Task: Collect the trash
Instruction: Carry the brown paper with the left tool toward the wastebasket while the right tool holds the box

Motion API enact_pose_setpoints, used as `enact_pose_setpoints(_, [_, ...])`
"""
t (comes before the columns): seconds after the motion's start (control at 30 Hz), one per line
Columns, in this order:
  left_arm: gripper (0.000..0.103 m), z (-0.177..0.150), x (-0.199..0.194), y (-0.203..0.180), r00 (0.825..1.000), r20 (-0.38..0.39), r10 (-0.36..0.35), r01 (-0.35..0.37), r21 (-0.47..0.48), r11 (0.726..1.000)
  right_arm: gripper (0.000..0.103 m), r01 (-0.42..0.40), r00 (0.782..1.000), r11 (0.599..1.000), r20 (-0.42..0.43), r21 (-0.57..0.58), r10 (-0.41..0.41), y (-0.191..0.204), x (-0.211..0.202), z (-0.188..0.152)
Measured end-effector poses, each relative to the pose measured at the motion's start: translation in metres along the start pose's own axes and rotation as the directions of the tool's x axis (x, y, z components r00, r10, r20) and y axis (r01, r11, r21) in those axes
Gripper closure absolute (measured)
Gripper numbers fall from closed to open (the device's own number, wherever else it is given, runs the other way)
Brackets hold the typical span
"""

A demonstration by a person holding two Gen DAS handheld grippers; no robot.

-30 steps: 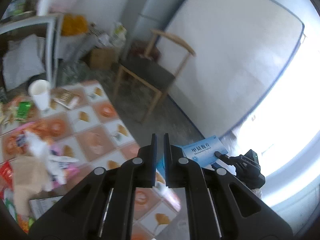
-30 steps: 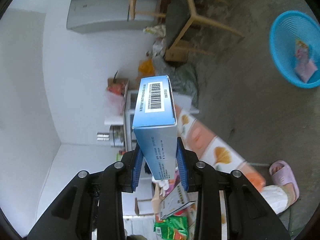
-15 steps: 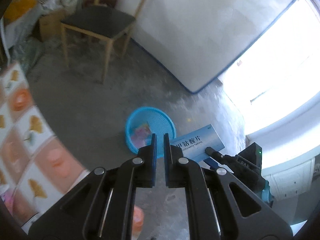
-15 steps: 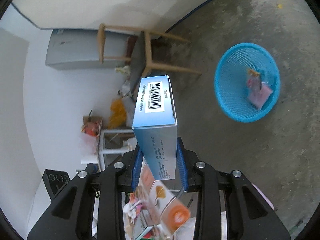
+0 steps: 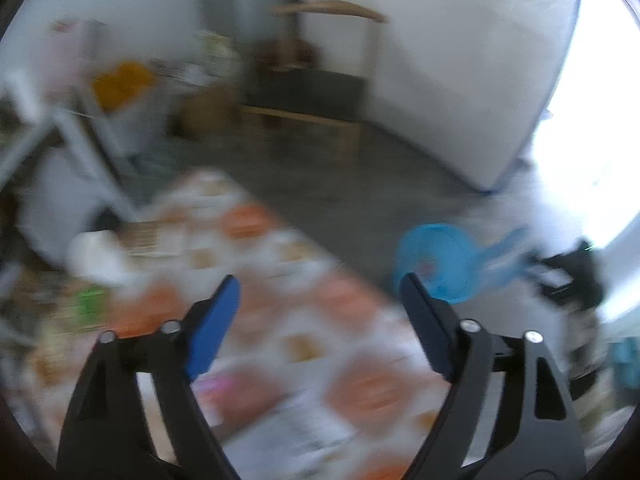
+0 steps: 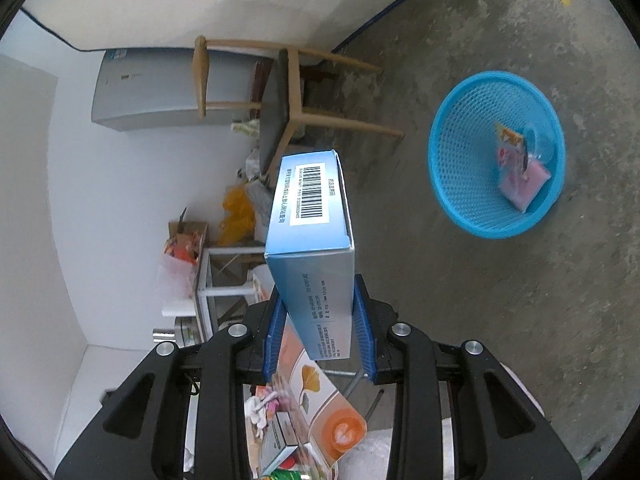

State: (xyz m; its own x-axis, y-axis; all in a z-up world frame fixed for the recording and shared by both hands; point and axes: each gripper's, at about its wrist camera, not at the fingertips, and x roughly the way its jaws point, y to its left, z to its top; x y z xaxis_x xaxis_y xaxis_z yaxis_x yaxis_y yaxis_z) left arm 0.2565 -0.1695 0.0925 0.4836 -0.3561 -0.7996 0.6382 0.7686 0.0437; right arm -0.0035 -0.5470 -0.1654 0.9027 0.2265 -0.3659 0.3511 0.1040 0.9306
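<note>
The blue carton (image 6: 316, 248) stood at the centre of the right wrist view, its barcode face turned toward the camera and its lower end pinched between the blue pads (image 6: 362, 324) of the right gripper (image 6: 318, 328), whose jaws were clenched on it. To the right of the carton in that frame, well apart from it, the blue mesh basket (image 6: 452, 168) sat on the concrete floor (image 6: 520, 320) with a pink wrapper (image 6: 520, 176) lying inside. A wooden chair (image 6: 280, 100) filled the upper middle, with a grey appliance (image 6: 152, 96) behind it at upper left. At the bottom centre a corner of the patterned tablecloth (image 6: 340, 428) showed below the carton, with litter (image 6: 268, 404) on it

The left wrist view was heavily blurred. The left gripper (image 5: 320, 304) hung with its jaws spread wide and nothing between them, over the orange-and-white tablecloth (image 5: 360, 384) in the lower half of the frame. The basket (image 5: 436, 264) appeared as a blue smear at middle right, and the carton (image 5: 500, 256) just right of it, ahead of the dark shape of the other gripper (image 5: 532, 268)
</note>
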Motion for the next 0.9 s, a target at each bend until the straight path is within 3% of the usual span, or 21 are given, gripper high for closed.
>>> enact_pose_setpoints(0.07, [0.018, -0.022, -0.008, 0.033, 0.995, -0.026, 0.101, -0.102, -0.013, 0.995, 0.072, -0.005, 1.000, 1.000, -0.019, 0.001, 0.005, 0.000, 0.007, -0.005])
enact_pose_setpoints(0.13, [0.018, -0.054, -0.001, 0.069, 0.979, -0.124, 0.160, -0.168, -0.054, 0.984, 0.072, -0.007, 0.999, 1.000, -0.036, 0.004, 0.007, 0.000, 0.014, -0.008])
enact_pose_setpoints(0.2, [0.018, -0.079, 0.010, 0.091, 0.961, -0.216, 0.170, -0.197, -0.108, 0.975, 0.072, -0.002, 0.999, 1.000, -0.050, 0.004, 0.002, 0.001, 0.019, -0.011])
enact_pose_setpoints(0.27, [0.018, -0.096, 0.015, 0.108, 0.949, -0.260, 0.178, -0.219, -0.137, 0.966, 0.072, 0.001, 0.998, 1.000, -0.060, 0.001, -0.001, 0.004, 0.022, -0.013])
enact_pose_setpoints(0.5, [0.018, -0.138, 0.038, 0.120, 0.904, -0.317, 0.287, -0.304, -0.004, 0.953, 0.072, 0.011, 0.999, 1.000, -0.046, -0.018, -0.012, 0.012, 0.015, -0.016])
enact_pose_setpoints(0.6, [0.034, -0.140, 0.042, 0.120, 0.891, -0.323, 0.318, -0.324, 0.036, 0.945, 0.071, 0.015, 0.999, 1.000, -0.039, -0.018, -0.016, 0.013, 0.013, -0.017])
enact_pose_setpoints(0.7, [0.052, -0.142, 0.043, 0.119, 0.891, -0.317, 0.323, -0.326, 0.045, 0.944, 0.071, 0.019, 0.999, 1.000, -0.035, -0.018, -0.019, 0.014, 0.011, -0.018])
enact_pose_setpoints(0.83, [0.085, -0.144, 0.040, 0.122, 0.888, -0.315, 0.335, -0.332, 0.067, 0.941, 0.071, 0.019, 0.999, 1.000, -0.031, -0.016, -0.019, 0.014, 0.010, -0.017])
enact_pose_setpoints(0.9, [0.091, -0.145, 0.038, 0.126, 0.888, -0.309, 0.340, -0.337, 0.066, 0.939, 0.071, 0.018, 0.999, 1.000, -0.029, -0.016, -0.018, 0.014, 0.009, -0.016])
